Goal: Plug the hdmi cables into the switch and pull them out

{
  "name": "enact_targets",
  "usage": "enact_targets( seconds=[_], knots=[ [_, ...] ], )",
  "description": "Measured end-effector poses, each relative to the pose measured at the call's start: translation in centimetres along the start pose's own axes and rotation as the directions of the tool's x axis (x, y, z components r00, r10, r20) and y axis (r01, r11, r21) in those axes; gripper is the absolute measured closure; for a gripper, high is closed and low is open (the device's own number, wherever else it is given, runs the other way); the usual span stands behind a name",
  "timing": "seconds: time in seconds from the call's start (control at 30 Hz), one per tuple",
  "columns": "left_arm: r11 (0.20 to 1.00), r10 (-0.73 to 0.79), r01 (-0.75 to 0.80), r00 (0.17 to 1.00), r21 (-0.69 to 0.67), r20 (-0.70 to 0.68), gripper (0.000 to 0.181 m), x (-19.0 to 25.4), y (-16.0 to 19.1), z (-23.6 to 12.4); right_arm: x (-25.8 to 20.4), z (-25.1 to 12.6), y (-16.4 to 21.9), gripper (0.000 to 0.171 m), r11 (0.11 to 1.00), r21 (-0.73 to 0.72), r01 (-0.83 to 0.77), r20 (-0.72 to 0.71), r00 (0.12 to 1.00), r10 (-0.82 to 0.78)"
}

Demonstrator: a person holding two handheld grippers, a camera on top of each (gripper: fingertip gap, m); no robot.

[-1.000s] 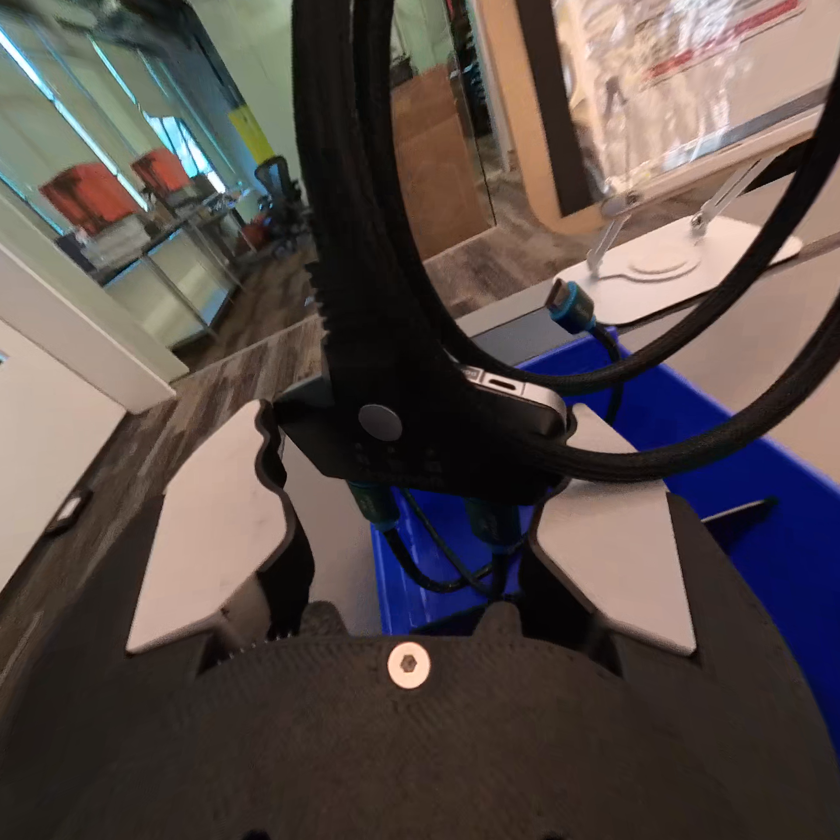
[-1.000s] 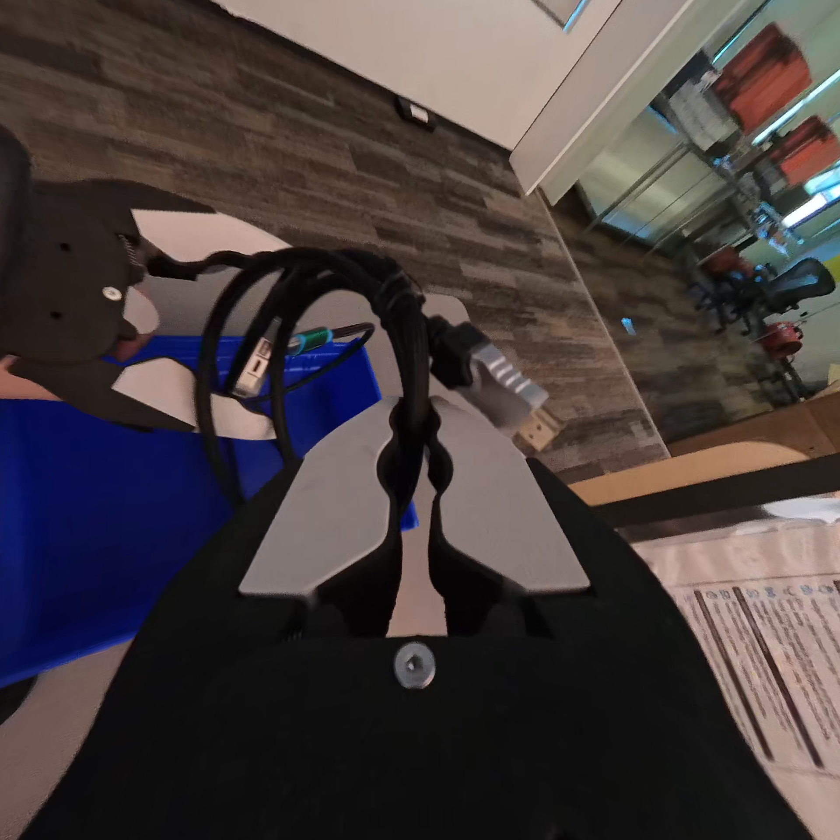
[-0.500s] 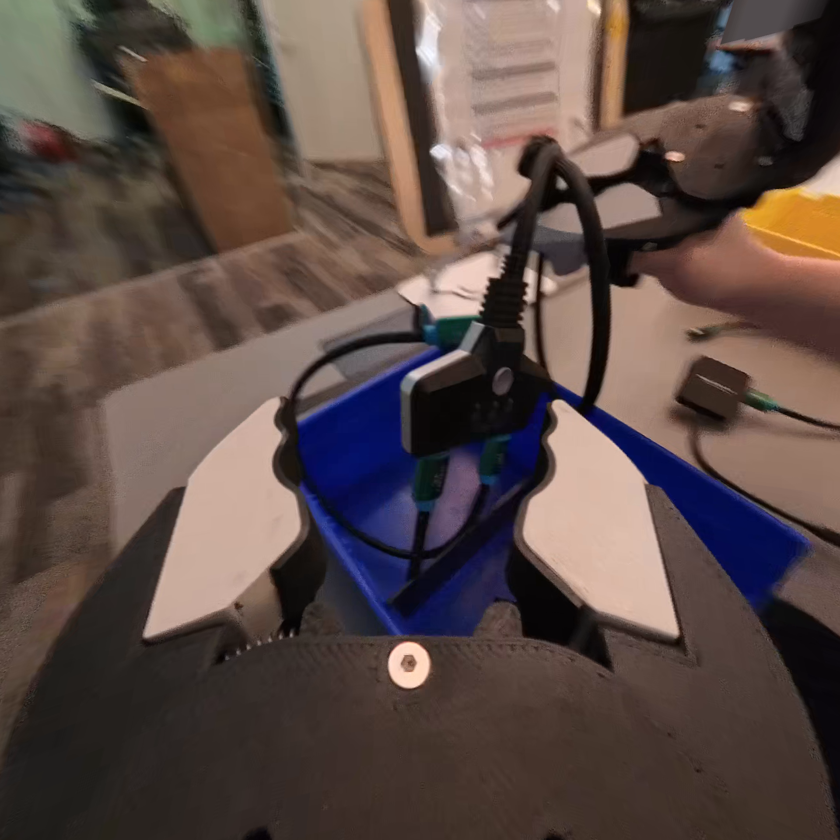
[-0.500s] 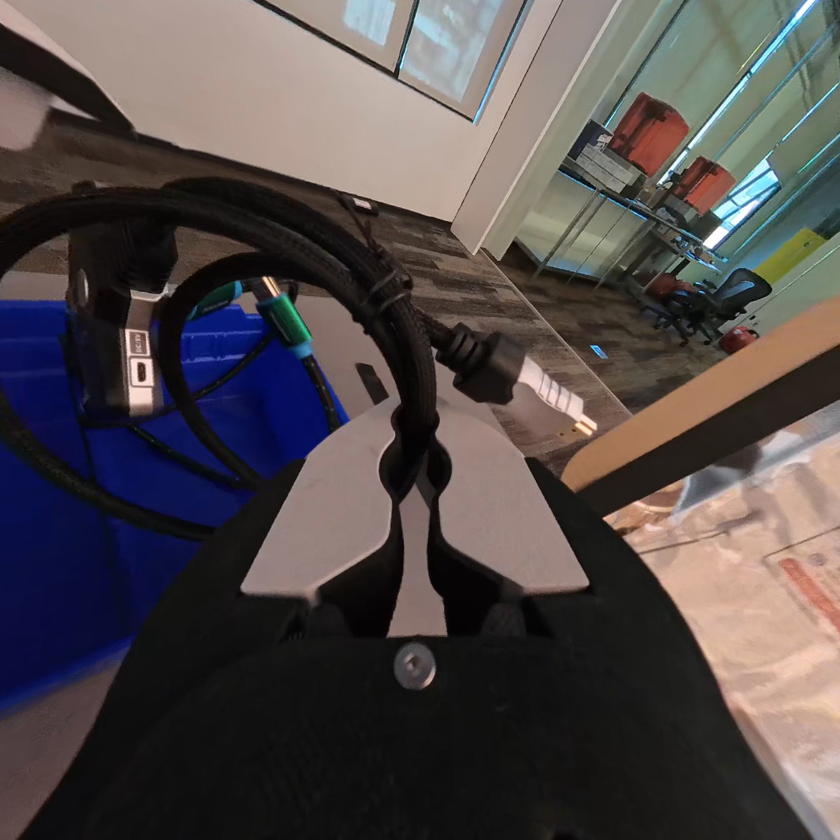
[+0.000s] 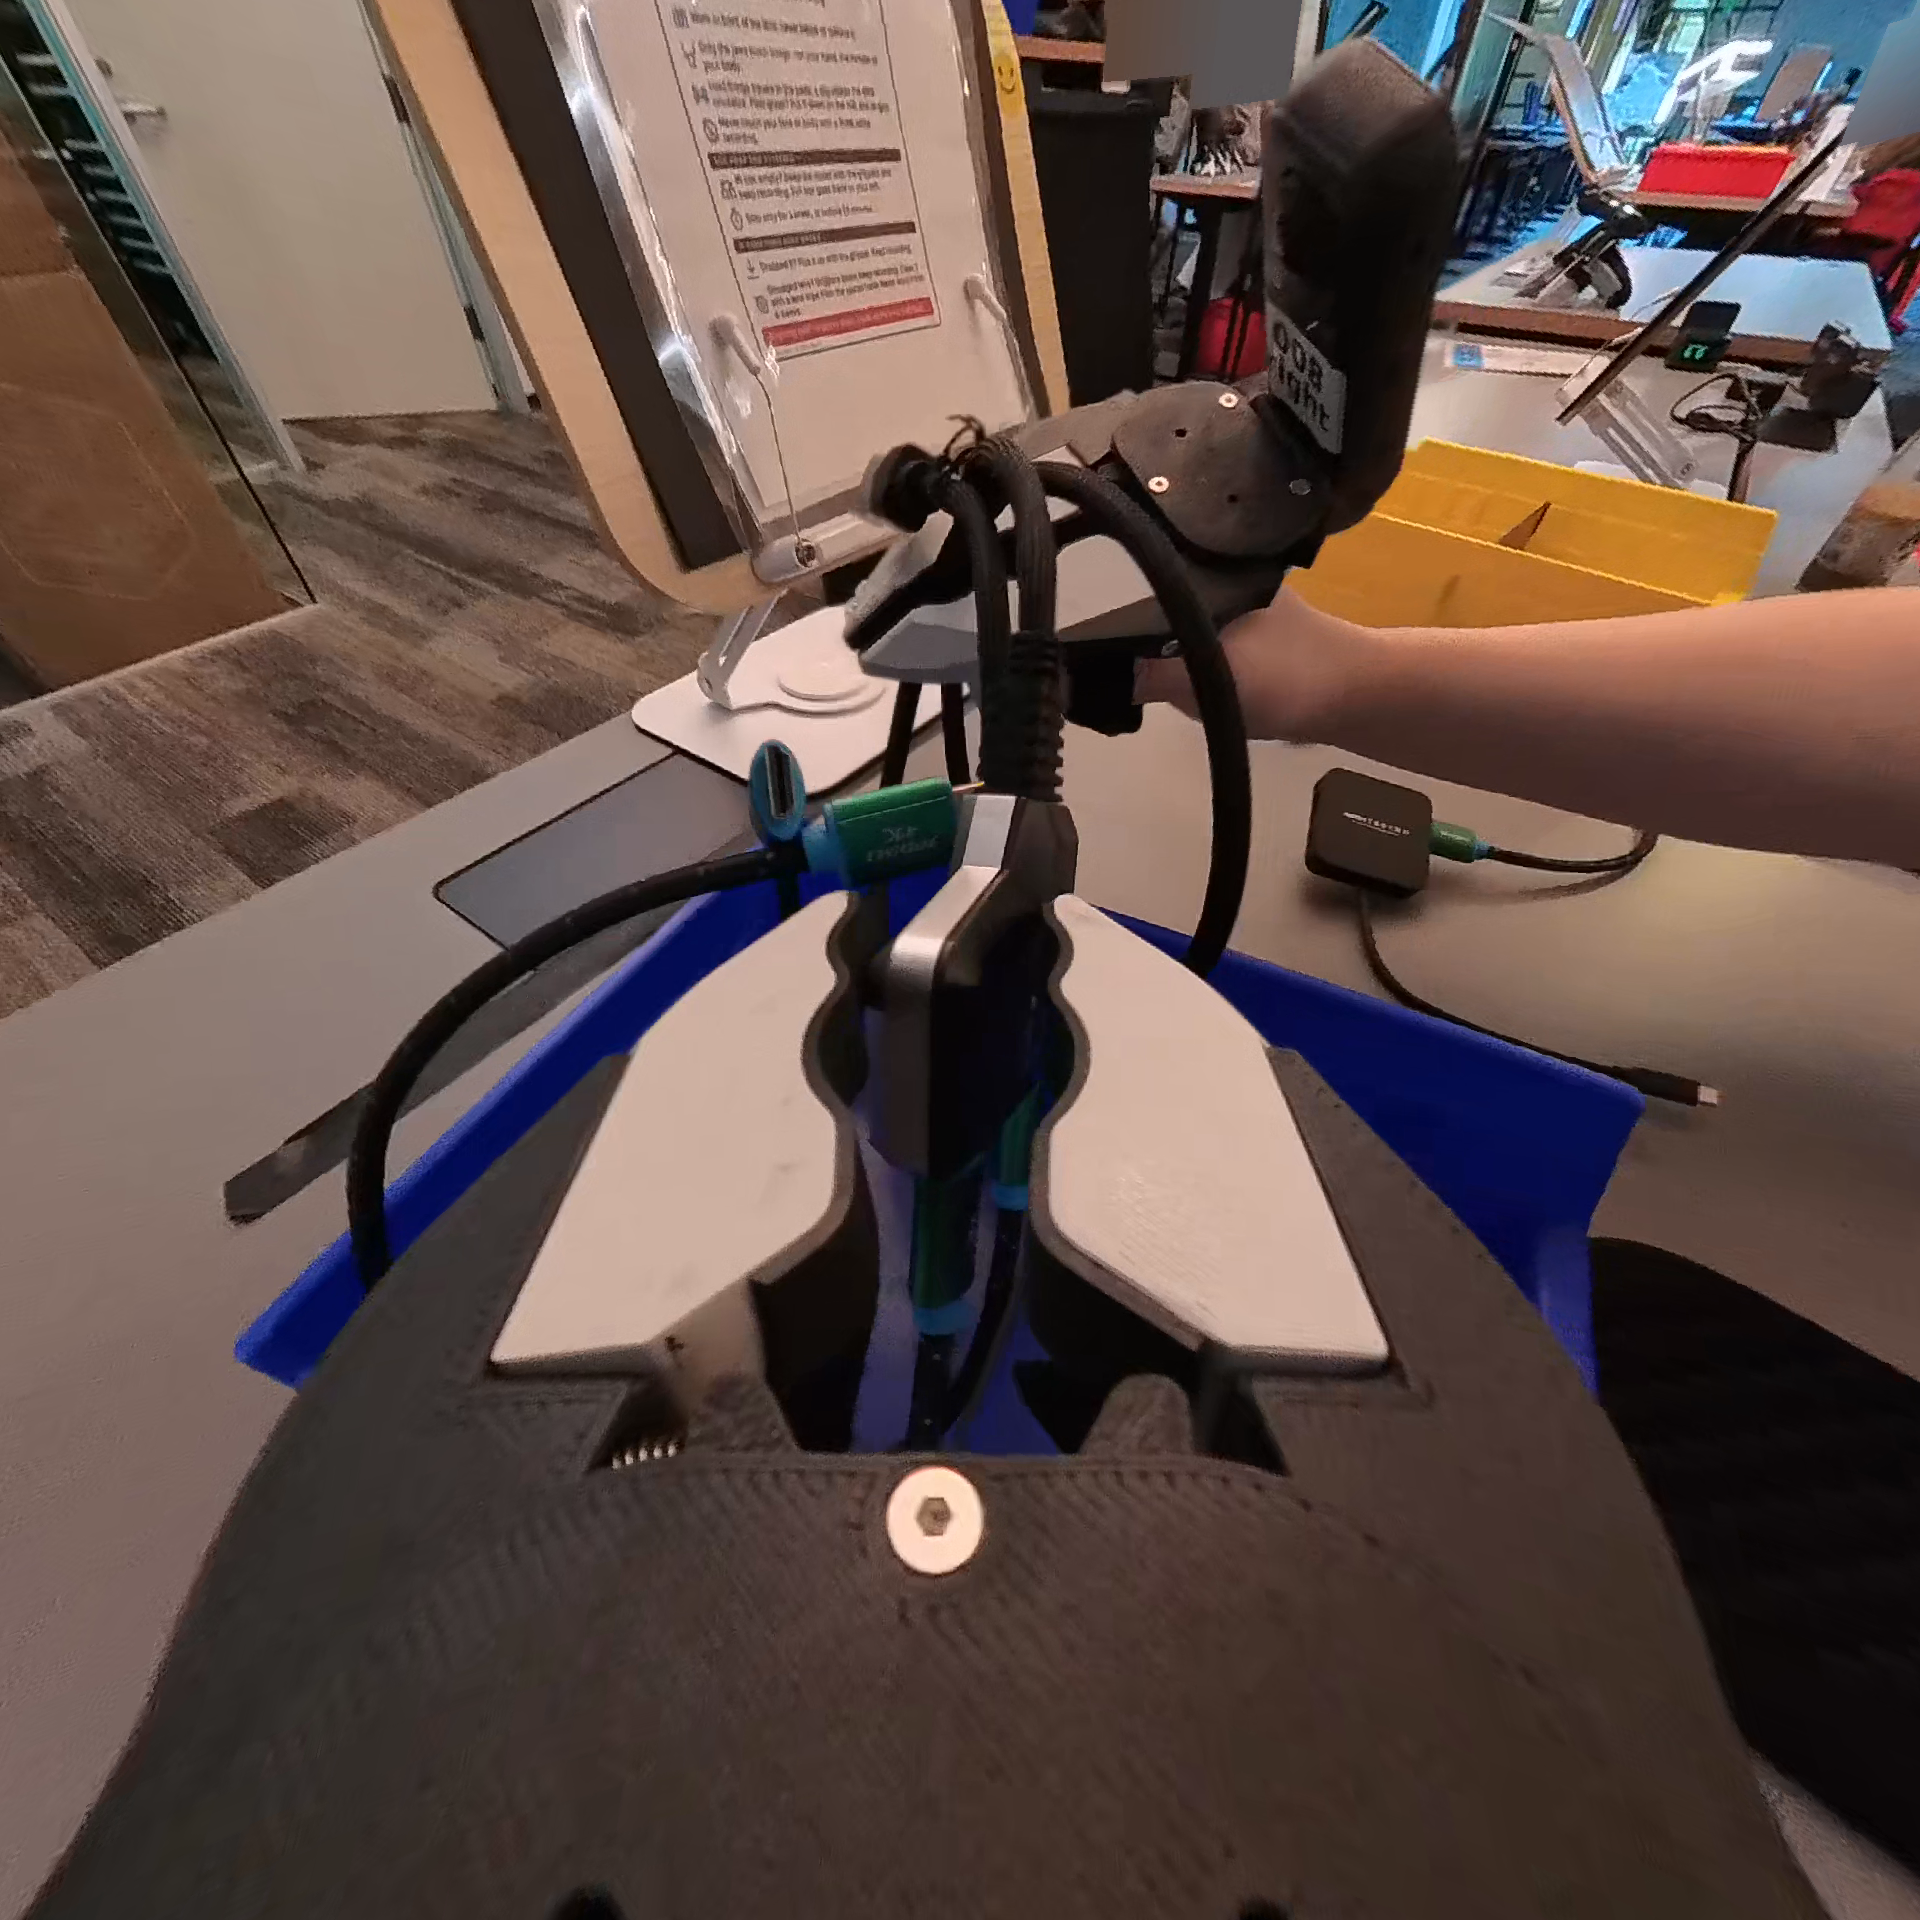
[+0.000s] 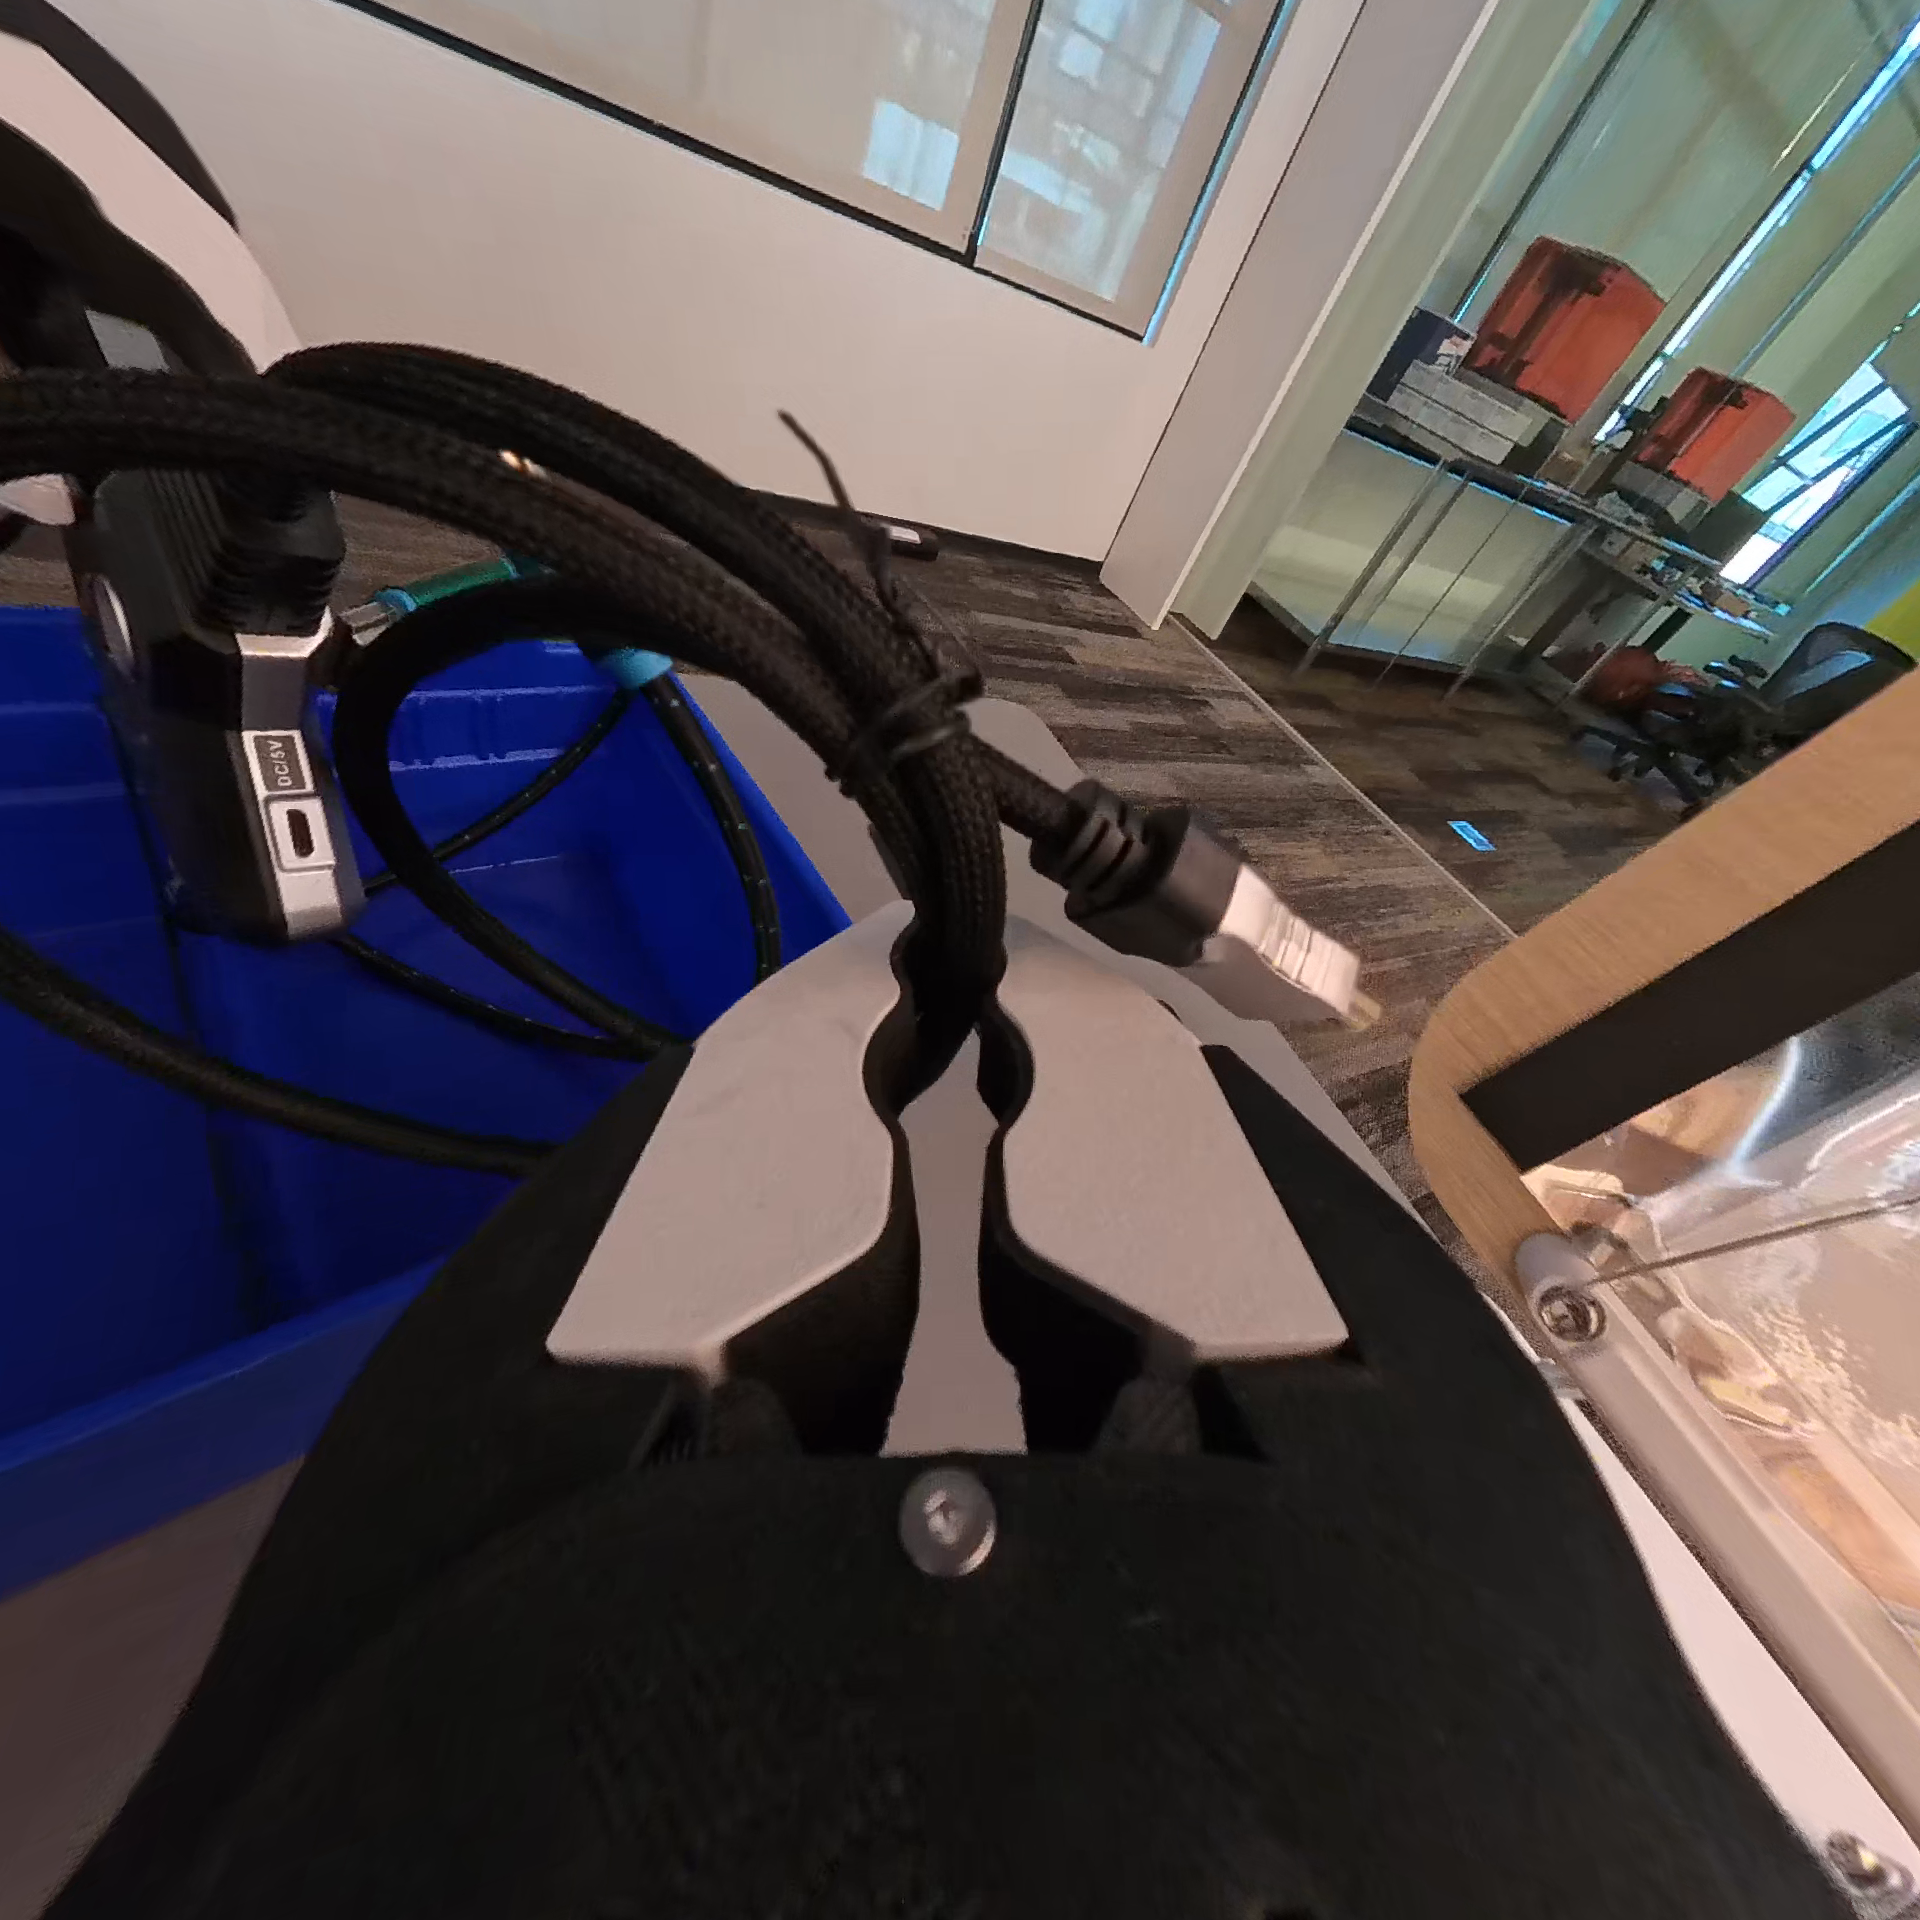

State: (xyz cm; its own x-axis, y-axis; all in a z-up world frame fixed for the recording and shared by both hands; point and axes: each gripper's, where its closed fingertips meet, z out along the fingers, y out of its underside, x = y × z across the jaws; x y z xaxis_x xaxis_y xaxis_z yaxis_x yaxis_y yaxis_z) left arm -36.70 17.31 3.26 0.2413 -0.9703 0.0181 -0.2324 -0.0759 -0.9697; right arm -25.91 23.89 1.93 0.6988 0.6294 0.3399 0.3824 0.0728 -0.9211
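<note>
Black braided cable (image 6: 940,831) sits pinched in the right jaws; left jaws clamp the switch (image 5: 951,997). Steady the switch, then pull the plug out straight.

We see even indoor light and soft shadows. Daylight glows through glass walls (image 6: 1558,499) beyond our right gripper (image 6: 945,977). Glare streaks the plastic-covered sheet (image 5: 810,187) ahead of our left gripper (image 5: 945,997). Edges bow, wide-angle; corners soften.

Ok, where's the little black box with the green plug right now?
In the left wrist view, the black box lies flat on the grey table, right of the blue bin, below the person's forearm.
</note>
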Motion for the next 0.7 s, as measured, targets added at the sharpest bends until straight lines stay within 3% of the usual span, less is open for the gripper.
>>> enact_targets(
  seconds=[0.2,0.37,0.47,0.6,0.7],
  knots=[
    [0.998,-0.056,0.057,0.998,0.016,-0.038,0.155,-0.1,0.1,0.2,0.4,1.3,-0.3,0.165,0.995,0.099,0.009,0.055,0.998,-0.015],
    [0.997,-0.075,0.075,0.997,-0.011,-0.018,0.156,-0.5,0.5,0.8,-0.7,3.7,2.2,0.163,0.995,0.040,-0.092,0.158,0.984,0.084],
    [0.995,-0.104,0.104,0.993,0.006,0.055,0.154,-1.4,0.0,-0.1,-0.8,4.4,2.6,0.162,0.995,0.026,-0.097,0.159,0.983,0.092],
    [0.978,-0.200,0.175,0.947,0.115,0.252,0.135,-4.6,-1.0,-4.3,-1.6,5.1,3.7,0.161,0.991,-0.018,-0.129,0.217,0.967,0.130],
    [0.961,-0.250,0.278,0.882,-0.013,0.400,0.121,-6.4,2.4,-6.9,-2.0,5.4,4.2,0.161,0.983,-0.052,-0.179,0.253,0.950,0.186]
  ],
)
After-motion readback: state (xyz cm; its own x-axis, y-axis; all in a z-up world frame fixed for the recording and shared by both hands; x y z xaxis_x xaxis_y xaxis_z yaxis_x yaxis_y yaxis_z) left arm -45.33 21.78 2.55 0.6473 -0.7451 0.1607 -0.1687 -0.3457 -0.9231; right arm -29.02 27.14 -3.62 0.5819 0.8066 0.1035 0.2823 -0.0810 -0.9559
